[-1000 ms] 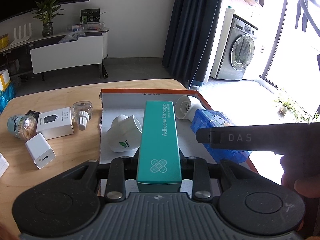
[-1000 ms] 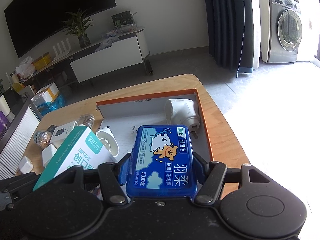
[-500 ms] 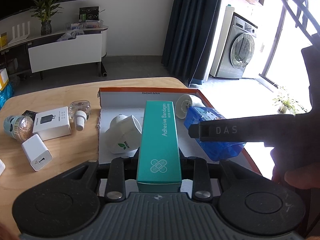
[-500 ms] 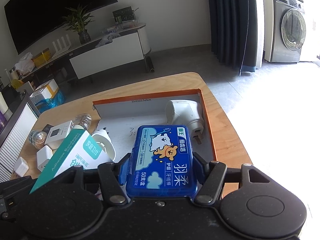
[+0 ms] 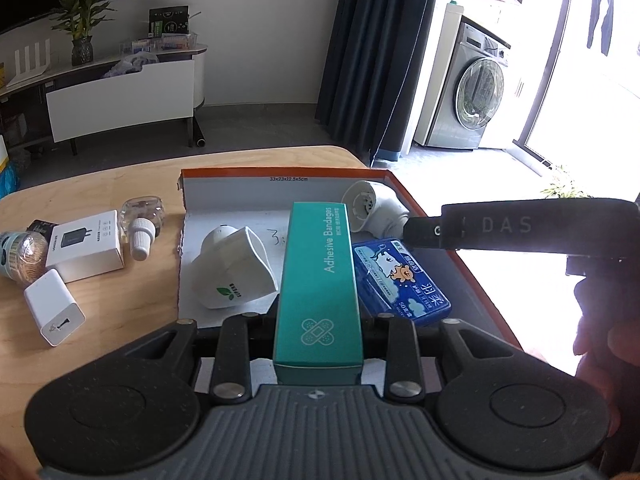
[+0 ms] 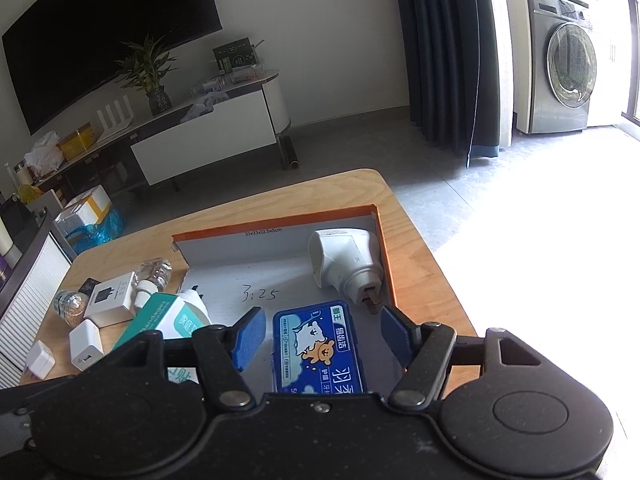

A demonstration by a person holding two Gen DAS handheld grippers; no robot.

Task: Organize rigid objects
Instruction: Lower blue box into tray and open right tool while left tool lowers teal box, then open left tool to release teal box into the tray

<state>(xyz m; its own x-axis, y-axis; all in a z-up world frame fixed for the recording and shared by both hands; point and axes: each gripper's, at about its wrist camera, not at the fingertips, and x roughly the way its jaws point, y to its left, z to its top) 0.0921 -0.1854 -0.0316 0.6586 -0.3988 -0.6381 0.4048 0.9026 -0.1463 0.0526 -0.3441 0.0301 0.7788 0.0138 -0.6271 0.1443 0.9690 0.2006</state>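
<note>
Inside orange tray [image 6: 382, 240]: two white plugs [image 6: 346, 262], one blue box [image 6: 318, 350].

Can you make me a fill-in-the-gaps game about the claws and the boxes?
1. The left claw is shut on the ____ bandage box.
2. The right claw is ____, its pads apart from the blue case.
3. The blue case lies inside the ____-edged tray.

Missing words: teal; open; orange

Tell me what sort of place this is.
Most likely a home living room: a wall-mounted television above a low media console, a washing machine by the bright doorway, and a wooden table strewn with household items.
</note>
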